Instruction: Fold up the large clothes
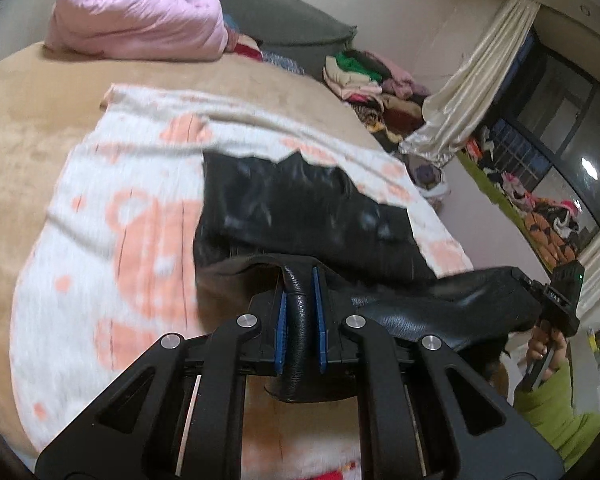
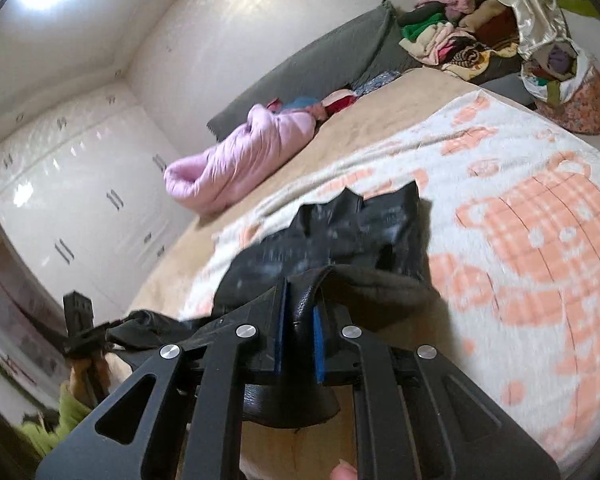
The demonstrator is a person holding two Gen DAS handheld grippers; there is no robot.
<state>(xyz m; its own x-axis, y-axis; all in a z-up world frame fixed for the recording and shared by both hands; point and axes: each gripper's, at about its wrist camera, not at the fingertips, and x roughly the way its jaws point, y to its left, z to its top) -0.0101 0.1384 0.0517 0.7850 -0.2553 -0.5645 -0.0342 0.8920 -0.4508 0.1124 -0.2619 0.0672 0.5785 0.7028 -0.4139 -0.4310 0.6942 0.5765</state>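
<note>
A black leather-like garment [image 1: 300, 208] lies partly on a white blanket with orange bears [image 1: 100, 220] on the bed. My left gripper [image 1: 300, 280] is shut on a rolled edge of the garment, held above the blanket. My right gripper [image 2: 302, 288] is shut on another edge of the same garment [image 2: 360, 232], and it also shows at the right of the left wrist view [image 1: 556, 300]. The garment hangs stretched between the two grippers. The left gripper shows at the left of the right wrist view [image 2: 80, 320].
A folded pink quilt [image 1: 140, 16] and a grey headboard cushion [image 2: 320, 52] are at the far end of the tan bed [image 1: 20, 128]. A pile of mixed clothes [image 1: 364, 76] and a cream curtain [image 1: 472, 80] stand beyond the bed. White wardrobes [image 2: 80, 184] line the wall.
</note>
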